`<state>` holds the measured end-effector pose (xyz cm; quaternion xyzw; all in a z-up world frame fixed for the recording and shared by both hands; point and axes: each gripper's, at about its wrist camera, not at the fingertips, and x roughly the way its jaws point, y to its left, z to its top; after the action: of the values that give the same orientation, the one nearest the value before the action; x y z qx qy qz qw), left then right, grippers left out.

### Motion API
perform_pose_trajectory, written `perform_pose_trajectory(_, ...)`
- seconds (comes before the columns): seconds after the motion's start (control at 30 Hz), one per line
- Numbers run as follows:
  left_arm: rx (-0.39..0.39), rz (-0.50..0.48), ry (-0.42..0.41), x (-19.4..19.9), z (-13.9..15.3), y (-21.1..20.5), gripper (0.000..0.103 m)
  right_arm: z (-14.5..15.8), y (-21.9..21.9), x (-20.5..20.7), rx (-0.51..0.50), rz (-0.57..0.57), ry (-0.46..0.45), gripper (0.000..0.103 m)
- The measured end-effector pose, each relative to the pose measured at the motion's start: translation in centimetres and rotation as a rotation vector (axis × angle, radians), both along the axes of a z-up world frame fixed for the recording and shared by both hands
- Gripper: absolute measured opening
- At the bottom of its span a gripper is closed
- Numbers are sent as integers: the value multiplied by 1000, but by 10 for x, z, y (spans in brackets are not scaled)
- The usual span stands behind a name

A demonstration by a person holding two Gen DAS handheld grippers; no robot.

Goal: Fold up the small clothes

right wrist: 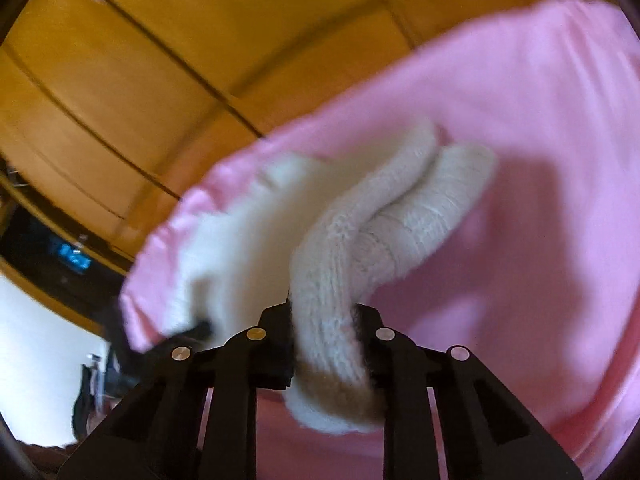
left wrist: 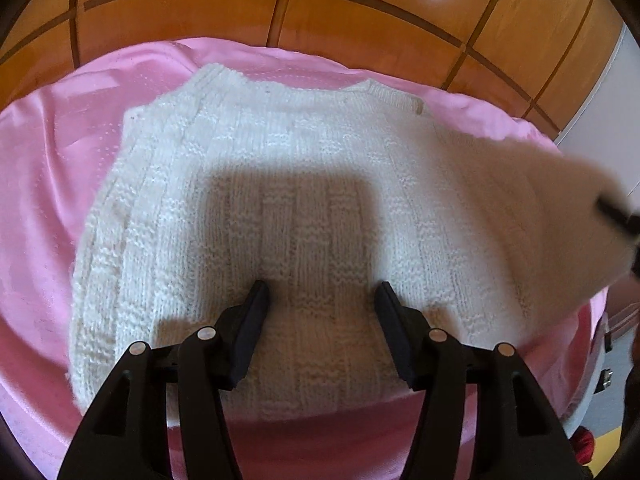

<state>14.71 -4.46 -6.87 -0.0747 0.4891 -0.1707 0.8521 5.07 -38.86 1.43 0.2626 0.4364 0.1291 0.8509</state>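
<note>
Left gripper [left wrist: 320,292] hovers spread wide over the white sweater [left wrist: 248,200]; right gripper [right wrist: 324,320] pinches its sleeve [right wrist: 400,208]. Pink cloth [left wrist: 44,184] borders the sweater all round.

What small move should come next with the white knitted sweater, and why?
Probably carry the sleeve across the white knitted sweater's body: the right hand-held gripper is clamped on it, lifted off the pink cloth, while the left hand-held gripper hovers open.

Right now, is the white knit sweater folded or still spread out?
Partly folded. The sweater body lies flat on the pink cloth, while the right gripper is shut on its lifted sleeve.
</note>
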Motion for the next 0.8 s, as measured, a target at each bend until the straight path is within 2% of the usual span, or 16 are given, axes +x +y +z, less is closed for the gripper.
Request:
perform_pose_trajectory(0.13, -78, 11, 11, 2, -2, 11, 55, 55, 63, 22, 23, 128, -122, 16)
perform_pose_trajectory(0.27, -176, 25, 19, 0, 3, 29, 50, 72, 147, 57, -6, 277, -156, 16)
perform_pose_trajectory(0.33, -232, 49, 32, -6, 6, 51, 42, 63, 183, 74, -31, 331, -133, 16)
perform_pose_trajectory(0.4, -272, 96, 29, -13, 8, 78, 42, 50, 213, 86, -63, 379, -101, 16)
perform_pose_trajectory(0.5, -281, 179, 18, -26, 11, 123, 42, 19, 260, 92, -151, 456, -31, 16)
perform_pose_trajectory(0.6, -305, 253, 21, -33, 15, 161, 42, -18, 299, 82, -308, 534, 18, 17)
perform_pose_trajectory(0.67, -322, 286, 10, -35, 20, 177, 45, -28, 312, 76, -338, 560, 12, 23)
perform_pose_trajectory(0.73, -370, 297, 5, -36, 29, 187, 49, -26, 309, 69, -293, 579, -8, 56)
perform_pose_trajectory(0.8, -405, 286, -20, -35, 42, 189, 51, -11, 292, 54, -219, 589, -49, 62)
